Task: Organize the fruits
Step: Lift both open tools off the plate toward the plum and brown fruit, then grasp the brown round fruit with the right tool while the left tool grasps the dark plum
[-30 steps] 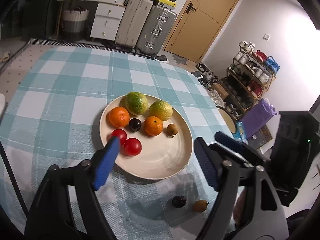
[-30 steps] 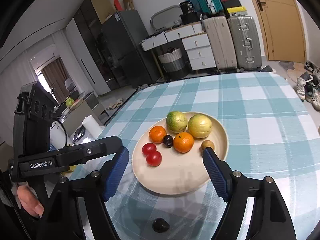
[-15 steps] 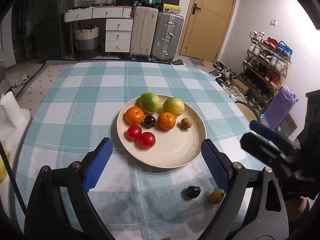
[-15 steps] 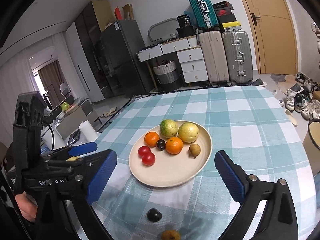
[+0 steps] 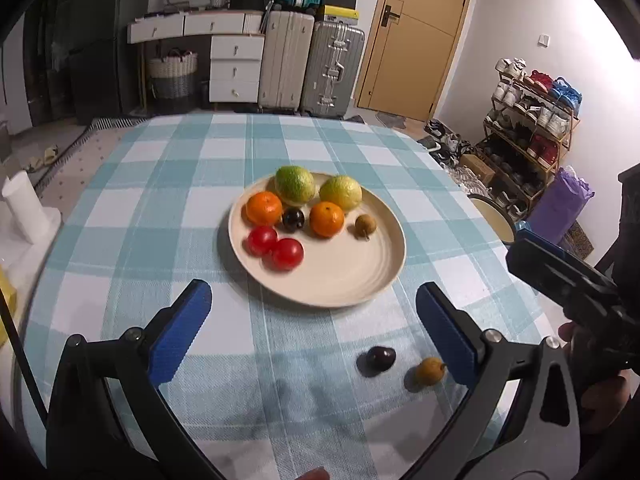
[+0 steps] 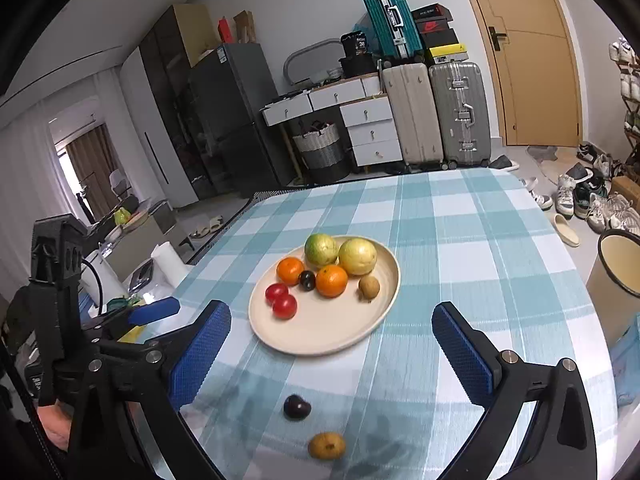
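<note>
A cream plate [image 5: 340, 276] [image 6: 320, 328] on the checked cloth holds two green-yellow citrus [image 5: 295, 185], two oranges [image 5: 327, 219], two tomatoes [image 5: 287, 254], a dark plum [image 5: 293, 219] and a small brown fruit [image 5: 365, 225]. Nearer to me, a second dark plum [image 5: 381, 358] [image 6: 297, 407] and a second brown fruit [image 5: 429, 371] [image 6: 326, 445] lie loose on the cloth. My left gripper [image 5: 312, 294] hovers short of the plate, its jaws opening with nothing between them. My right gripper [image 6: 331, 314] is open and empty, above the loose fruits.
A cream bin [image 6: 616, 268] stands off the table's right edge. A white paper roll [image 5: 20, 204] sits off the left side. Suitcases [image 5: 312, 68], drawers and a shoe rack [image 5: 528, 128] line the far walls.
Both grippers have drawn back from the plate and their jaws have spread wider. The two loose fruits now show more fully in both views.
</note>
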Demonstrator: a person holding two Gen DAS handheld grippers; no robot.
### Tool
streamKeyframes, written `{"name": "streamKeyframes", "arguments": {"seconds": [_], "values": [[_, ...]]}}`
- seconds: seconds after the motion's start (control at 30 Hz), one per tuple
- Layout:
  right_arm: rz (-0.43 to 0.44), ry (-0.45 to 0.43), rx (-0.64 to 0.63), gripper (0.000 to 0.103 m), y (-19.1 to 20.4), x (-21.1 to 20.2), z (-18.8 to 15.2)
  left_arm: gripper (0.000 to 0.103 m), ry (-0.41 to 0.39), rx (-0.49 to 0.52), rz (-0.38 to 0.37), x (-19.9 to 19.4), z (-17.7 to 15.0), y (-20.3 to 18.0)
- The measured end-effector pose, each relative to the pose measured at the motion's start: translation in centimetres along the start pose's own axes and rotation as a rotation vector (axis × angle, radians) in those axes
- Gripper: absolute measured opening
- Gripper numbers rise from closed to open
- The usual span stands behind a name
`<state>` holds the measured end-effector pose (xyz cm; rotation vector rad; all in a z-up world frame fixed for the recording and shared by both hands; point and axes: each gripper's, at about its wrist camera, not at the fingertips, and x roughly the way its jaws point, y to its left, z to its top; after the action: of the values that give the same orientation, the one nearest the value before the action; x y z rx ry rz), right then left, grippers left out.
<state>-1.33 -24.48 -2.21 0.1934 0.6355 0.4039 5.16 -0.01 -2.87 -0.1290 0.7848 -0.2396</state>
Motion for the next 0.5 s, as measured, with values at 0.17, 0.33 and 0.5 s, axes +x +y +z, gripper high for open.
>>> {"name": "streamKeyframes", "arguments": {"seconds": [0.17, 0.33, 0.5], "values": [[0.001, 0.035, 0.003, 0.103, -0.3, -0.3, -1.6, 0.102, 0.039, -0.005, 0.006, 0.7, -1.2, 0.3], [0.005, 0.099, -0.001, 0.103, -0.5, 0.2, -3.8, 0.102, 0.078, 0.023, 0.026, 1.6, -2.7, 0.2], [0.000, 0.169, -0.002, 0.103, -0.6, 1.2, -6.0, 0.102, 0.098, 0.019, 0.033, 2.0, -3.6, 0.6]]}}
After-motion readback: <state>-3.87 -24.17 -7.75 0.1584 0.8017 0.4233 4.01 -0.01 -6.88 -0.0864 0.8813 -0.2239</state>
